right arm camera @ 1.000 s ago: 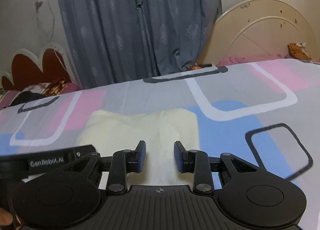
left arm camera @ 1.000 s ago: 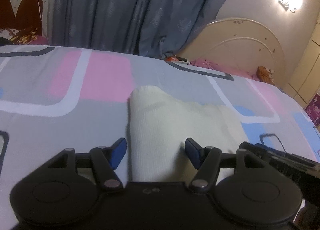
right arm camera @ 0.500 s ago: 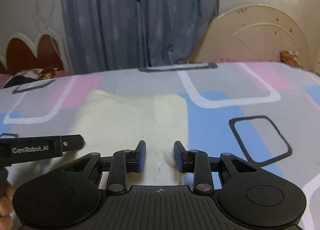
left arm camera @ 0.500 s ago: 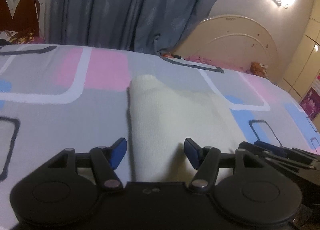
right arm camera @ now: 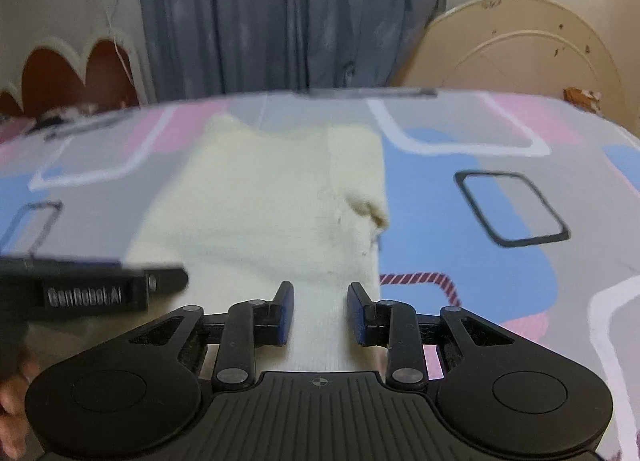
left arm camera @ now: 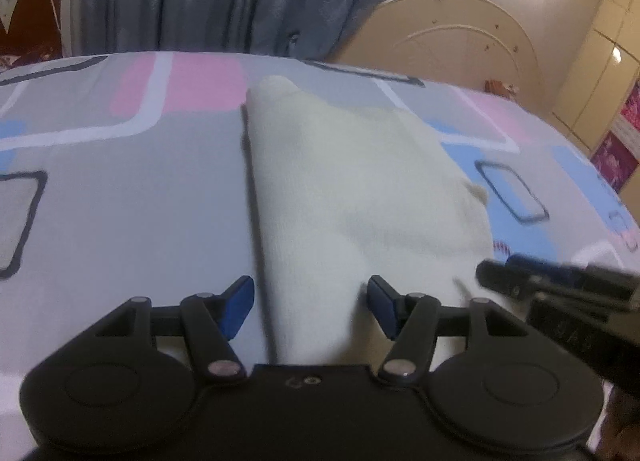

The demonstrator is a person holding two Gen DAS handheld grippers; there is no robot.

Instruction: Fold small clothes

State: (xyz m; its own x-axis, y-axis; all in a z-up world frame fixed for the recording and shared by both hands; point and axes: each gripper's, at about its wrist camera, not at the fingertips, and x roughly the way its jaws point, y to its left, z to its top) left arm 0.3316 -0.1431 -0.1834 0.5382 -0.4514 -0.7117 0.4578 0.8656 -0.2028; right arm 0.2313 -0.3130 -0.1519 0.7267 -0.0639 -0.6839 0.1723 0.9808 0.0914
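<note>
Garment: cream knit garment [left arm camera: 352, 189] lies flat on the patterned bedsheet [left arm camera: 120, 197], partly folded, its long straight edge on the left-gripper side.
Left gripper: left gripper [left arm camera: 310, 301] released, jaws standing wide over the garment's near end; straight edge just inside its left pad, cloth running between the pads without either pressing it.
Right gripper: right gripper [right arm camera: 319, 313] jaws narrower but parted; near right strip of the garment lies between them, no pinch visible.
Handling (judgement): light, soft, limp knit; will sag and drag on the sheet if lifted by one point; not slippery or fragile.
Hold (judgement): take the two near corners of the garment, one per gripper, pinching all layers together.
Risk: small rumpled lump [right arm camera: 370, 213] at the garment's right edge may spoil the crease.
</note>
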